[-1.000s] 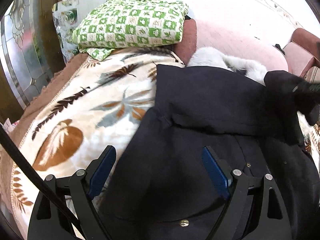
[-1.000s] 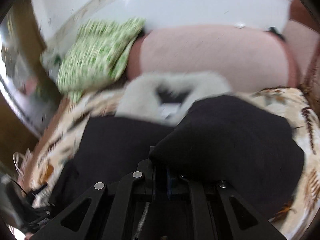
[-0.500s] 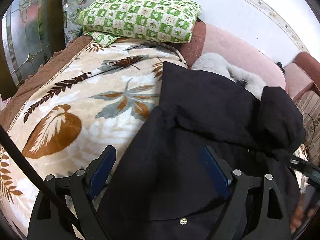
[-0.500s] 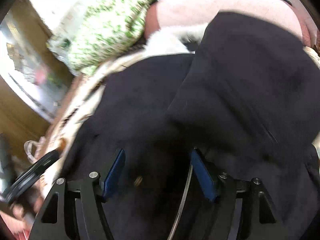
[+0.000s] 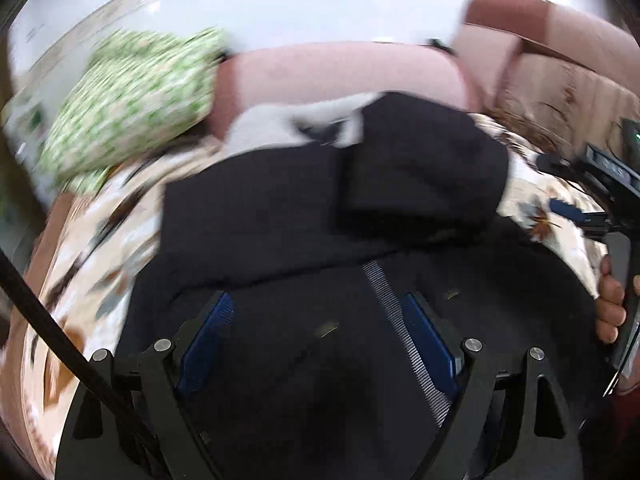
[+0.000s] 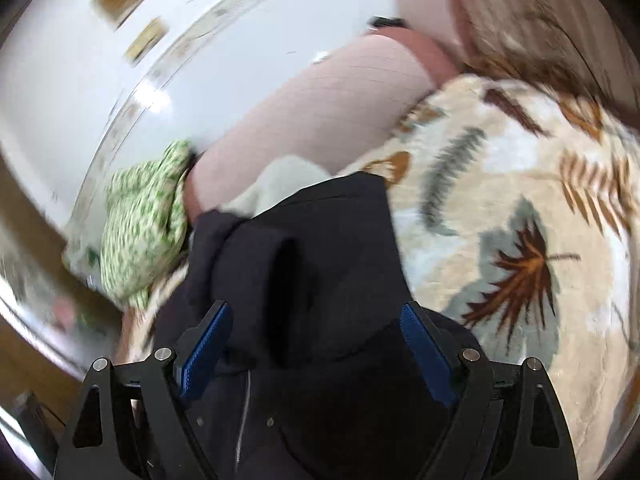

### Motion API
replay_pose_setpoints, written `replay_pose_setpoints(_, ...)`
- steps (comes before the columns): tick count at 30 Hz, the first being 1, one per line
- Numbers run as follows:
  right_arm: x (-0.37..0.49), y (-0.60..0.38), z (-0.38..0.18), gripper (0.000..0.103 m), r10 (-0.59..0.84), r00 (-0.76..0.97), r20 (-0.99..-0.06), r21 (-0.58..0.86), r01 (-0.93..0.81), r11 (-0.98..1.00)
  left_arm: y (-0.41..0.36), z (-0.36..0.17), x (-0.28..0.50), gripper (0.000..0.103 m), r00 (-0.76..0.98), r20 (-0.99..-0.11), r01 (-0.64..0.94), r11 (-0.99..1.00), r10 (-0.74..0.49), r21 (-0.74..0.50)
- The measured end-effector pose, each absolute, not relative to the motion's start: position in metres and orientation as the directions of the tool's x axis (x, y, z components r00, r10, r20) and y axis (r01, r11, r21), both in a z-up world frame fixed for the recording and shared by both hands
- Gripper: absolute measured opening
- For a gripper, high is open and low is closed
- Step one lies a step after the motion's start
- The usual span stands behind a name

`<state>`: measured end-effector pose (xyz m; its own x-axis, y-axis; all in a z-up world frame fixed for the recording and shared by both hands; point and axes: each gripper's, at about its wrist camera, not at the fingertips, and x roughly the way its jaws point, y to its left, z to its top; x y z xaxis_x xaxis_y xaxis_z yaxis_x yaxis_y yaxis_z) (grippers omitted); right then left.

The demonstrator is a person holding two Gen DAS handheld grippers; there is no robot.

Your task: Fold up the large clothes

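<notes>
The left gripper (image 5: 316,340) stands with its jaws wide apart over the dark coat (image 5: 280,216), nothing pinched between its blue pads (image 5: 208,340); the cloth and a strip of zipper (image 5: 400,332) lie below them. The right gripper (image 6: 316,344) has just been opening, and its jaws now stand wide too, with a folded roll of the coat's sleeve (image 6: 280,280) lying in the gap, the pads (image 6: 204,344) not pressing on it.

The coat lies spread across the middle of the sofa seat, on a cream blanket (image 6: 500,208) printed with brown and grey leaves. One sleeve is folded across the coat's chest, and the white fur collar (image 5: 296,124) points toward the pink backrest (image 5: 340,76) at the far edge of the seat. Small metal snaps (image 5: 326,330) show on the front near the left gripper.

A green and white checked cushion (image 5: 132,104) rests at the seat's far left corner against the backrest. In the left wrist view, the right gripper appears at the right edge of the seat, over bare blanket just beside the coat, with the person's hand (image 5: 610,308) around its handle. A black cable (image 5: 60,344) crosses the lower left of that view. Both views are blurred.
</notes>
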<state>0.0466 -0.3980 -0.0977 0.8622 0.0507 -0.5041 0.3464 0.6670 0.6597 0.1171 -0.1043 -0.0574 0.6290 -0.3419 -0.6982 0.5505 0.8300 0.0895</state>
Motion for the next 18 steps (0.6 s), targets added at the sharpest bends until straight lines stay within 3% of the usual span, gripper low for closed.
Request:
replay_pose_setpoints(8,0.038,-0.428,-0.100,0.089,0.036,0.885,-0.464,0.740,0.365,0.564,-0.221,-0.066,0.125,0.086,0.607,-0.685,0.638,0.761,-0.404,0.117)
replay_pose_setpoints(12,0.034,-0.430,-0.100,0.089,0.050,0.895,-0.444,0.767,0.351,0.537,-0.260,-0.081,0.133,0.086,0.596,-0.710,0.664,0.728,-0.375,0.173)
replay_pose_setpoints(15,0.037,-0.428,-0.099,0.089,0.057,0.896,-0.440,0.766,0.342,0.544,-0.280,-0.093,0.141,0.085,0.656,-0.700,0.615,0.737,-0.282,0.279)
replay_pose_setpoints(17,0.039,-0.426,-0.098,0.089,0.059,0.895,-0.442,0.758,0.337,0.558,-0.284,-0.096,0.149,0.065,0.692,-0.686,0.568,0.755,-0.223,0.328)
replay_pose_setpoints(18,0.040,-0.425,-0.097,0.089,0.060,0.894,-0.444,0.753,0.336,0.566,-0.282,-0.096,0.154,0.036,0.697,-0.688,0.552,0.765,-0.204,0.332)
